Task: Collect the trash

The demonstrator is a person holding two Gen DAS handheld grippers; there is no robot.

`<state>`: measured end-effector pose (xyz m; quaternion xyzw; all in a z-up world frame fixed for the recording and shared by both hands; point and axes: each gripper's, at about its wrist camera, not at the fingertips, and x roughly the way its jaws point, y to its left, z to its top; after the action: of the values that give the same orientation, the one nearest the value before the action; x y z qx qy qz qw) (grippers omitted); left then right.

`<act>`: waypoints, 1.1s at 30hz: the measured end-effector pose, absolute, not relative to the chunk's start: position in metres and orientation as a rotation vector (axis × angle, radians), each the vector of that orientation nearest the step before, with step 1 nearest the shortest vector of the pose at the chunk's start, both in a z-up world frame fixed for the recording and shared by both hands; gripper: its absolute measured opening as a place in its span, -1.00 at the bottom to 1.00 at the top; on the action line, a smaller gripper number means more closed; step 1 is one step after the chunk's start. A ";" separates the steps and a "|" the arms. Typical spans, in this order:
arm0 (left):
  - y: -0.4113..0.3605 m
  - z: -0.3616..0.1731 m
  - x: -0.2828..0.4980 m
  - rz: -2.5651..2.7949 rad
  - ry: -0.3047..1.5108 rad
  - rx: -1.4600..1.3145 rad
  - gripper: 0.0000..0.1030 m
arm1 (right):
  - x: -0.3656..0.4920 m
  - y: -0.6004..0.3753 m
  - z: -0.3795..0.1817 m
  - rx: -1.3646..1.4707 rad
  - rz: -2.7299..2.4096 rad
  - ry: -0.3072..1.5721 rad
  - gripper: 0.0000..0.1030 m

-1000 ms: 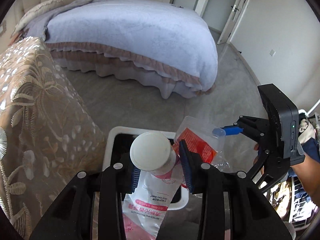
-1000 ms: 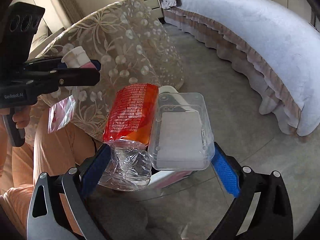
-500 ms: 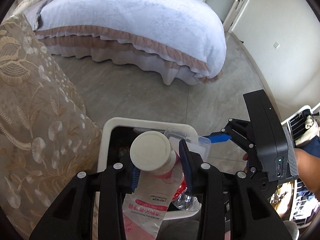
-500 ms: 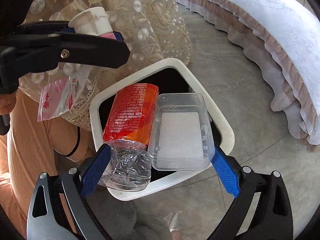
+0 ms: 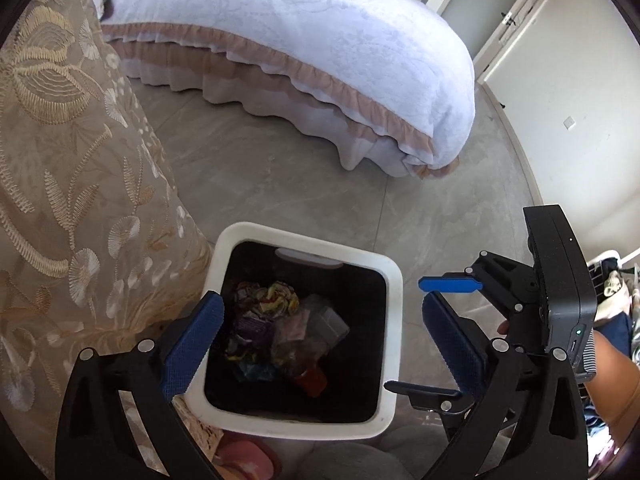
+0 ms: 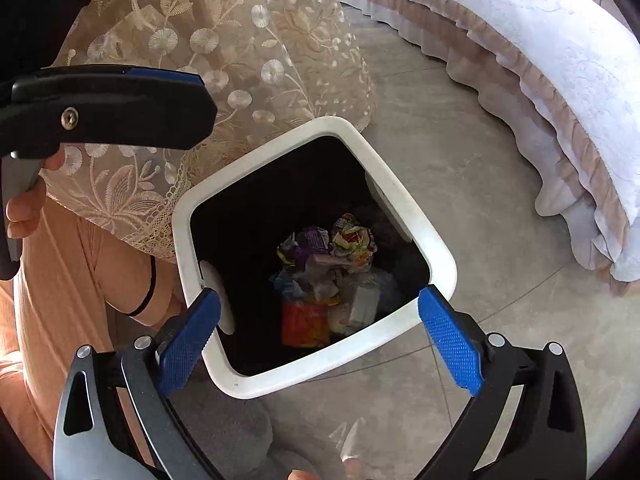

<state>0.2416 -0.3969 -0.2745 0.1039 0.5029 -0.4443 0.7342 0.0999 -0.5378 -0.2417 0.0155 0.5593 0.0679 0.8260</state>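
Observation:
A white square trash bin point(image 5: 394, 312) with a black inside stands on the floor under both grippers. Crumpled wrappers point(image 5: 266, 300), an orange packet point(image 6: 304, 324) and a clear plastic box point(image 5: 330, 322) lie at its bottom. My left gripper point(image 5: 320, 304) hangs over the bin, its jaws opening wide with nothing between them. My right gripper point(image 6: 318, 296) is open over the same bin point(image 6: 440, 256), also with nothing between its pads. In the right wrist view, one of the left gripper's fingers point(image 6: 120, 104) crosses the upper left.
An embroidered beige cloth point(image 5: 80, 180) hangs down beside the bin on the left. A bed with a white cover point(image 5: 320, 40) stands across the grey floor. The person's leg point(image 6: 80, 280) is next to the bin. A scrap of clear plastic point(image 6: 352, 440) lies near the front.
The left gripper opened and the white-capped pouch is gone from it. The right gripper let go of the orange packet, crushed bottle and clear box. Both lowered toward the bin.

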 end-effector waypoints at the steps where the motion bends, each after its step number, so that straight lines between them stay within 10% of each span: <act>1: -0.397 -0.271 0.240 -0.980 1.099 0.224 0.90 | 0.099 -0.537 -0.239 0.032 0.143 1.182 0.91; 17: -0.343 -0.160 0.166 -0.971 0.794 0.209 0.90 | 0.064 -0.495 -0.159 -0.046 0.109 0.977 0.91; 33: -0.132 -0.040 0.097 -0.500 0.380 0.022 0.90 | 0.050 -0.306 -0.038 -0.363 -0.051 0.451 0.91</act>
<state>0.0965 -0.1315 -0.0402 0.0108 0.1868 -0.2461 0.9510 0.0497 -0.3061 -0.0375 -0.1789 0.2224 -0.0252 0.9581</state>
